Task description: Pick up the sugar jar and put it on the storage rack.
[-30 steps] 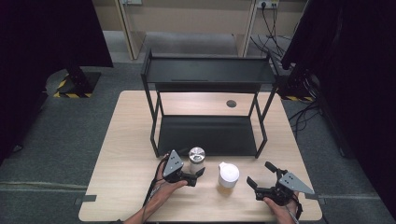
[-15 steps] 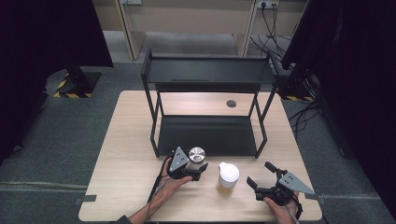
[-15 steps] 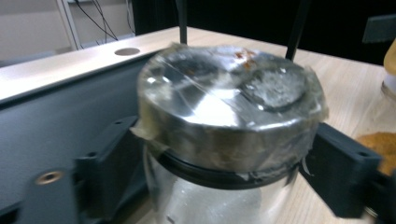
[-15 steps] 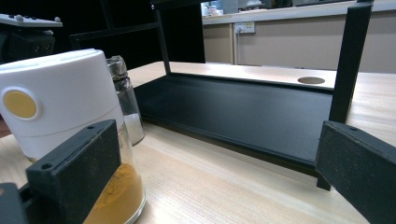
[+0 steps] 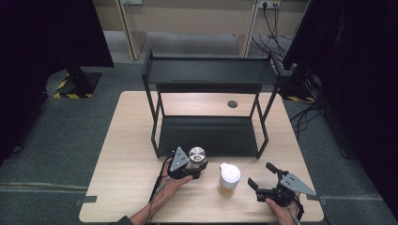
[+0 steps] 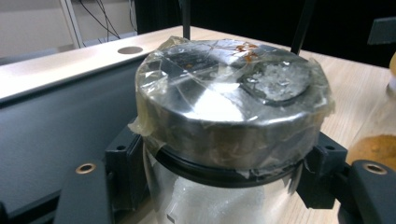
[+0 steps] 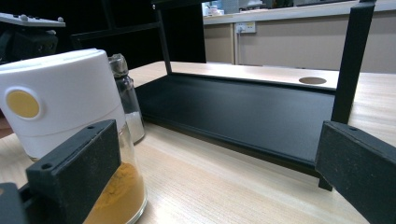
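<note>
A glass shaker with a taped metal lid (image 5: pixel 196 153) (image 6: pixel 229 93) stands on the table just in front of the black rack's lower shelf (image 5: pixel 209 136). My left gripper (image 5: pixel 196 165) (image 6: pixel 224 170) has just been closing and is now shut on the shaker's glass body below the lid, one pad (image 6: pixel 123 161) on each side. A jar with a white lid (image 5: pixel 229 176) (image 7: pixel 60 102) and orange powder stands to its right. My right gripper (image 5: pixel 260 174) (image 7: pixel 217 170) rests open on the table right of that jar, apart from it.
The two-tier black rack has its top shelf (image 5: pixel 211 70) above the table's (image 5: pixel 126 140) middle, with posts at its corners. A round hole (image 5: pixel 232 104) sits in the tabletop behind the rack. The table's front edge is near both hands.
My left gripper moved forward a little around the shaker and its jaws closed on it. The right gripper and the white-lidded jar stayed where they were.
</note>
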